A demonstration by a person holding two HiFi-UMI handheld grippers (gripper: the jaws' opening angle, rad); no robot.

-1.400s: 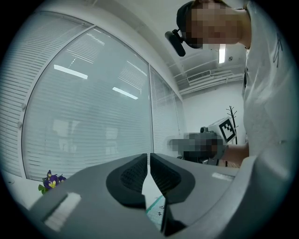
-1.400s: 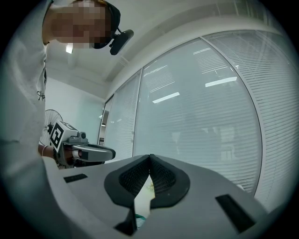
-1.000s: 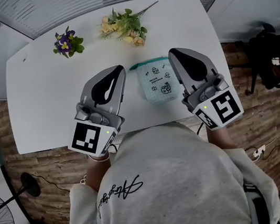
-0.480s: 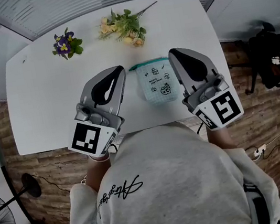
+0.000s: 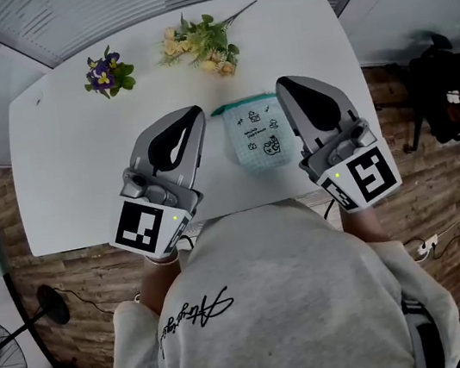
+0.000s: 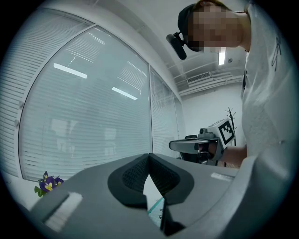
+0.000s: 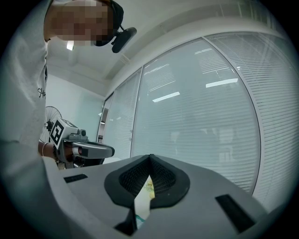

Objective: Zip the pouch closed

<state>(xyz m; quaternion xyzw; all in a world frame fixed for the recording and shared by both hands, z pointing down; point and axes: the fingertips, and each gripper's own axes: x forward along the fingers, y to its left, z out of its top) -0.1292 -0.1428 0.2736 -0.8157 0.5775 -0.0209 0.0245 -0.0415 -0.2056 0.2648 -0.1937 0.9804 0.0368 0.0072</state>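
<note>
**Well, both claws closed and empty, pouch lying between them**

Well, here's the picture: the pouch [image 5: 257, 137] lies flat on the white table [image 5: 80, 177], its teal zip band [image 5: 243, 103] along the far edge. The left gripper [image 5: 195, 115] sits just beside it on one side and the right gripper [image 5: 283, 88] on the other, neither touching it.

Each gripper view shows the jaws pressed together at the tips with nothing caught between them. Only a sliver of pouch shows through the gap lower down.

How far along are we? Hard to call. From above, the zip band reads as one thin, even line, but the slider is too small to find. The band could be fully drawn, or the mouth could be lying flat and unzipped. Both readings fit this scene.

Two flower sprigs, the purple flowers [image 5: 107, 73] and the yellow flowers [image 5: 205, 45], lie well clear at the back.
</note>
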